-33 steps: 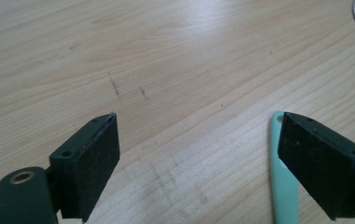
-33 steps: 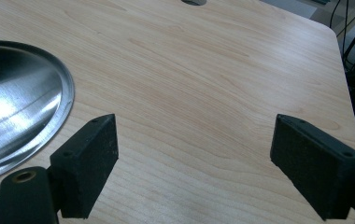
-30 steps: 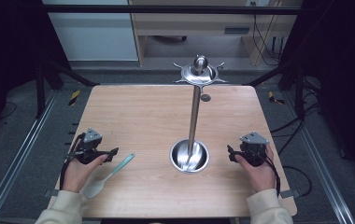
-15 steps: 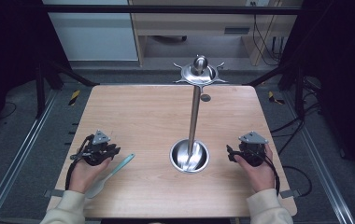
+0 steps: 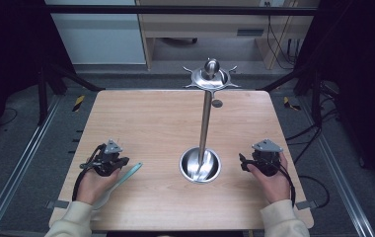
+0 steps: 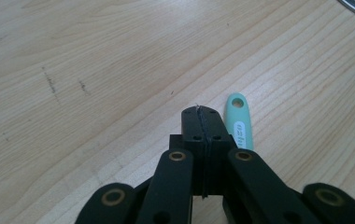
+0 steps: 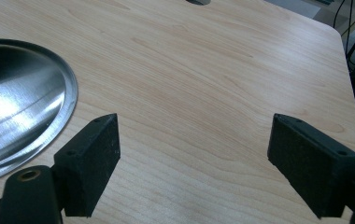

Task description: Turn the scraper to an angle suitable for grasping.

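Two grippers low over counter [image 5: 151, 123], near its front edge. Left gripper [image 6: 202, 123] near front-left corner, jaws pressed fully together, nothing between them; mint-green utensil handle [image 6: 239, 126] lies flat just beside them, hanging hole toward stand — likely set down or awaiting regrasp. Handle's rear part hidden under jaws and hand; its working end hard to make out. Right gripper [image 7: 192, 163] toward front-right corner, jaws wide apart, empty, beside steel stand [image 5: 204, 123], whose base dish [image 7: 17, 116] is cut off by frame. Stand's top hooks appear bare.
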Motion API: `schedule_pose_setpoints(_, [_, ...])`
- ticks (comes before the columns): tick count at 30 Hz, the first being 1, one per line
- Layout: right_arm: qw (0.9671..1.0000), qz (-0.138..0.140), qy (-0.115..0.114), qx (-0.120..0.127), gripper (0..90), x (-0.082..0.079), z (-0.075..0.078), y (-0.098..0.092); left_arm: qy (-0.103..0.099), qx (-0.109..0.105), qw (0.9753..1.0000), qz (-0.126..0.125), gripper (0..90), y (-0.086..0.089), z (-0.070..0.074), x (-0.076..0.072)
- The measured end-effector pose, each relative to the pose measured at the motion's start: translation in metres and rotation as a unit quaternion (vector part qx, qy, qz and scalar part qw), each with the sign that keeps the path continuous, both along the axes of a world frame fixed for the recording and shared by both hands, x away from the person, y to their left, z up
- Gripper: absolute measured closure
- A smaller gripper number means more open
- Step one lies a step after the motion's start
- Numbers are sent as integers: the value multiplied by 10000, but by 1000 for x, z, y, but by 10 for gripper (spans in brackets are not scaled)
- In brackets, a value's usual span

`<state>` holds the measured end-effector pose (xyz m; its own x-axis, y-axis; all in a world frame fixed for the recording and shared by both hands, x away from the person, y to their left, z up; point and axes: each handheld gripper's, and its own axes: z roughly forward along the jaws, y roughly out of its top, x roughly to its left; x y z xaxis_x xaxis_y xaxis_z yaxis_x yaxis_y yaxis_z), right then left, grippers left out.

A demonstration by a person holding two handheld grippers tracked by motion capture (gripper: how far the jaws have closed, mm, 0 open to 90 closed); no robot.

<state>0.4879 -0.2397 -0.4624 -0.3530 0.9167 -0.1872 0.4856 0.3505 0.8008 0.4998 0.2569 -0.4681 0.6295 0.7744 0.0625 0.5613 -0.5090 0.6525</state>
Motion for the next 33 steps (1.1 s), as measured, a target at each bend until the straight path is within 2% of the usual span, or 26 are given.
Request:
schedule_pose_setpoints(7, [10000, 3, 16, -8, 175, 0, -1, 1, 91, 88, 9998, -171, 900, -5, -5, 1])
schedule_pose_setpoints(15, [10000, 25, 21, -6, 177, 0, -1, 1, 203, 308, 9988, -310, 900, -11, -11, 2])
schedule_pose_setpoints(20, [10000, 30, 15, 0, 178, 0, -1, 1, 256, 220, 9988, -363, 900, -12, -12, 1])
schedule_pose_setpoints(22, [10000, 27, 31, -5, 178, 0, -1, 2, 309, 228, 9979, -531, 900, -15, -11, -2])
schedule_pose_setpoints(23, [10000, 22, 35, -21, 179, 0, -1, 2, 309, 228, 9979, -531, 900, -15, -11, -2])
schedule_pose_setpoints(25, [10000, 29, 35, -17, 179, 0, -1, 2, 369, 267, 9953, -849, 900, -21, -10, -8])
schedule_pose_setpoints(26, [10000, 29, 35, -17, 179, 0, -1, 2, 369, 267, 9953, -849, 900, -21, -10, -8])
schedule_pose_setpoints(27, [10000, 28, 38, -13, 179, 0, -1, 2, 399, 283, 9928, -1091, 900, -26, -7, -12])
schedule_pose_setpoints(30, [10000, 40, 45, -7, 179, 1, -2, 3, 299, 311, 9917, -1211, 900, -32, -3, -12])
schedule_pose_setpoints(33, [10000, 55, 49, -30, 179, 1, -2, 3, 297, 491, 9902, -1275, 899, -38, 5, -10])
